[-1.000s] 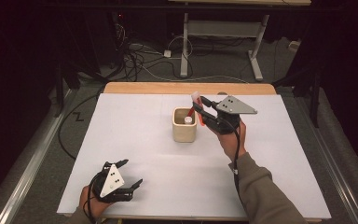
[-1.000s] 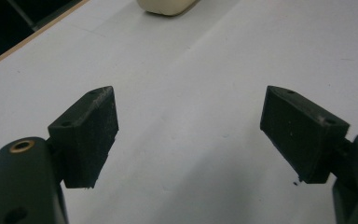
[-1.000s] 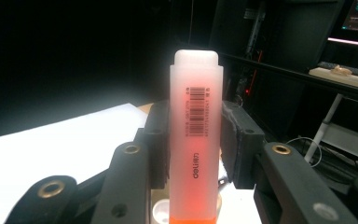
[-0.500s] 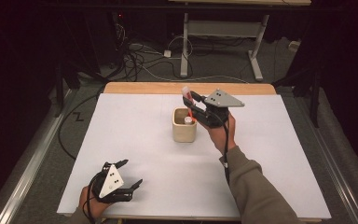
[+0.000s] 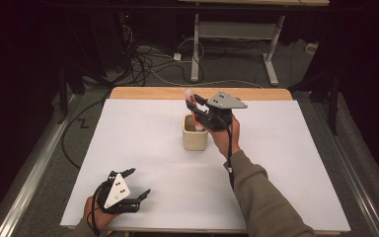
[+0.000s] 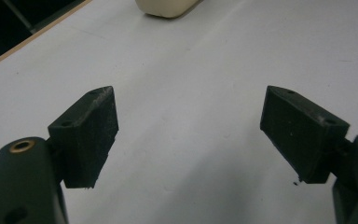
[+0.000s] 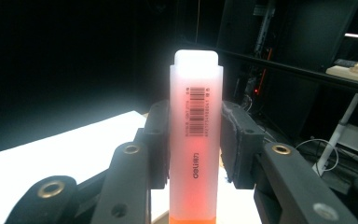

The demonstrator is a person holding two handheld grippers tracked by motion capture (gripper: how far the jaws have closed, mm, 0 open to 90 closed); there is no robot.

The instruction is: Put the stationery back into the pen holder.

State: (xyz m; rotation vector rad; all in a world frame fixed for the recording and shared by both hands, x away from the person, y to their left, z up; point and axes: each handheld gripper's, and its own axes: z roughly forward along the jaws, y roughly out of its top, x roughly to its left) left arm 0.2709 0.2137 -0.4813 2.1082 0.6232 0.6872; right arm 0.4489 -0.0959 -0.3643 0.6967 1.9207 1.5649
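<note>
Two grippers work over the white bench [image 5: 286, 163], where a cream cup [image 5: 195, 139] stands near the middle. Above the cup's far rim, the right gripper [image 5: 196, 109] has its jaws clamped on an orange highlighter [image 7: 196, 135], held upright with its pale cap on top. Near the front edge, the left gripper [image 5: 134, 182] rests low with jaws wide apart and nothing between them.
</note>
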